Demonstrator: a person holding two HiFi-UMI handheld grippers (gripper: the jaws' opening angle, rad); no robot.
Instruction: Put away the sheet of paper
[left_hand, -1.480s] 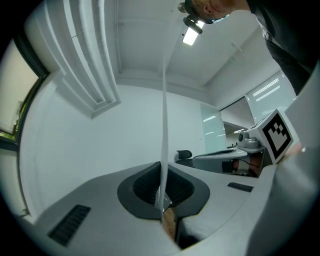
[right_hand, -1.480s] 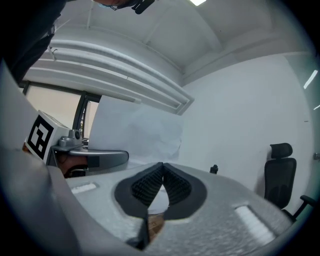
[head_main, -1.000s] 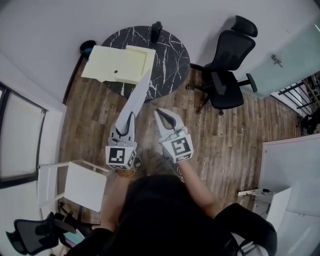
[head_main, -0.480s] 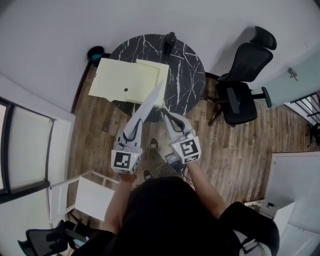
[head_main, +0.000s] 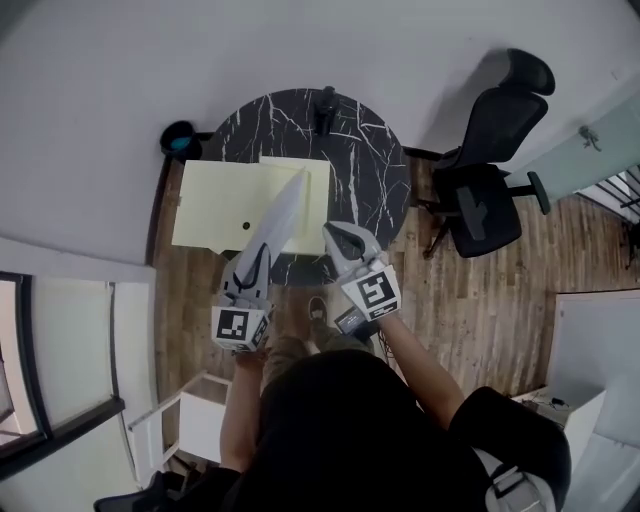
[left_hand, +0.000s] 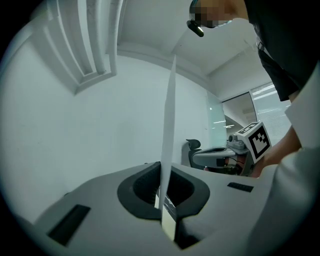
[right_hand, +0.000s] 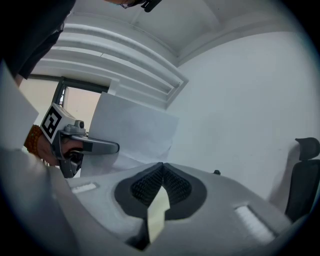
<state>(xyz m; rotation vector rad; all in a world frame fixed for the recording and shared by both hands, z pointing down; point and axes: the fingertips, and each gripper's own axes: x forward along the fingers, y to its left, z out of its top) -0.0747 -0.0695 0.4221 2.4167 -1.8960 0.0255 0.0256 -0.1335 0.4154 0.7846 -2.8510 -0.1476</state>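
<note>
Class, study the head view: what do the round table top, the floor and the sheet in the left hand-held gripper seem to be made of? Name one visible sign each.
Table top: probably black marble or a marble-print laminate; white veins on black.
Floor: wood or wood-look planks; brown grain and plank seams.
Sheet: thin white matt paper; edge-on it shows as a mere sliver.

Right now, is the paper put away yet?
Not yet. Done: the sheet of paper is picked up, pinched in the shut left gripper. In hand: it's held up near the yellow folder on the round table. Left: probably laying it inside and letting go. The right gripper is shut, empty.
</note>
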